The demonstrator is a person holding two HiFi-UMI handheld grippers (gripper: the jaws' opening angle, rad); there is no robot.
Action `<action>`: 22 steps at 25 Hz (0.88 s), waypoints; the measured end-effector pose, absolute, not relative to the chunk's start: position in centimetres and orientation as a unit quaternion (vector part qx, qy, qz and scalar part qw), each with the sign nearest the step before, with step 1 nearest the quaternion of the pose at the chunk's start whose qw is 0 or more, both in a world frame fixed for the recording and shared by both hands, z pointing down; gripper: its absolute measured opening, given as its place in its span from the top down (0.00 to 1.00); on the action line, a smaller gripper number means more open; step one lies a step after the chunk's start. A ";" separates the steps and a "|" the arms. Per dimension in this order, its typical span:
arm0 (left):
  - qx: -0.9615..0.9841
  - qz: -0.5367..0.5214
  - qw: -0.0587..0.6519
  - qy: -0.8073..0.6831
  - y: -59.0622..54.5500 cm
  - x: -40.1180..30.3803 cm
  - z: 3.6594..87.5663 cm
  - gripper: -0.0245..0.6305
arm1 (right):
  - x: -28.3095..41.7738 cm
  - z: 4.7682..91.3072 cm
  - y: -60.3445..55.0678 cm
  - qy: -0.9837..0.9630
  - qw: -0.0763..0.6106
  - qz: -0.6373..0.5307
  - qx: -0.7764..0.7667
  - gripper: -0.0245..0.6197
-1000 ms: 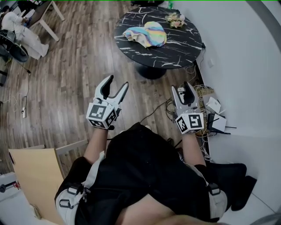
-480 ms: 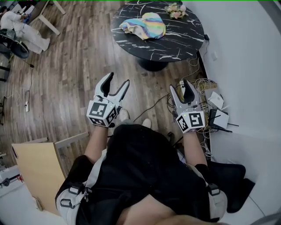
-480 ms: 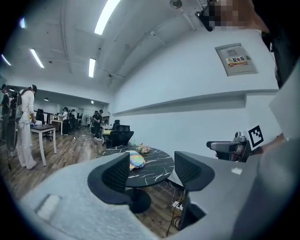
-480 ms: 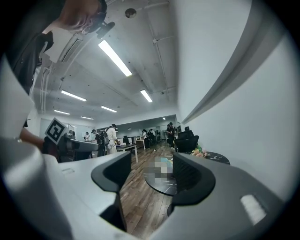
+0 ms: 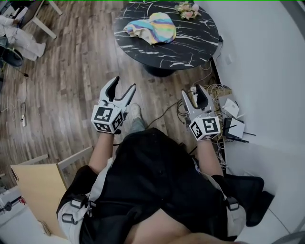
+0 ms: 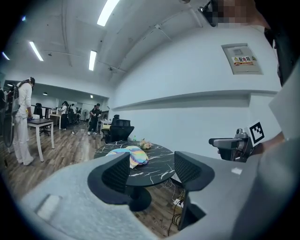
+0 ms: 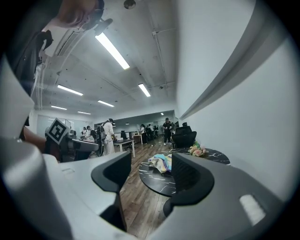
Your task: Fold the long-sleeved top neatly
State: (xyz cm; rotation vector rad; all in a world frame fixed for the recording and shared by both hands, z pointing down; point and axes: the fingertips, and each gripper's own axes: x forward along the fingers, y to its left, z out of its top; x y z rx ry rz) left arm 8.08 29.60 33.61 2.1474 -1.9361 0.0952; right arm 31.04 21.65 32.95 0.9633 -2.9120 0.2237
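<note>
An open-plan office with a dark wood-plank floor (image 5: 71,71) and a white wall (image 5: 267,57). The landmark is a round black surface (image 5: 190,43) with white marble veining, standing on a single central foot close to that wall.

The long-sleeved top (image 5: 151,27), striped in pastel rainbow colours, lies on the surface as a crumpled heap, on the half away from the wall. Neither its sleeves nor its hem can be told apart. A small bunch of flowers (image 5: 187,7) sits at the far edge of the surface. A tangle of cables (image 5: 214,90) lies on the floor between the foot of the surface and the wall.

A person in black stands well short of the surface, holding both tools out over the floor and pointed towards it. The left tool (image 5: 123,85) has just been opening its jaws, which now stand wide apart with nothing between them. The right tool (image 5: 193,93) has done the same and is equally empty. Both are well apart from the top.

By the look of things, the folding has not begun. All of it remains: reaching the surface, spreading the top flat, bringing in the sleeves, and folding the body.
</note>
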 end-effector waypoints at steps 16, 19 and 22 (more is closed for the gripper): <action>0.759 0.024 0.115 -0.641 19.6 -4.4 33.6 0.50 | 16.9 33.1 12.7 -0.950 0.069 0.040 0.302 0.57; 0.760 0.029 0.112 -0.640 18.9 -6.9 34.0 0.50 | 14.4 34.1 11.2 -0.949 0.079 0.041 0.303 0.58; 0.761 0.035 0.114 -0.638 18.7 -9.1 34.9 0.50 | 12.2 35.5 10.2 -0.947 0.089 0.042 0.305 0.58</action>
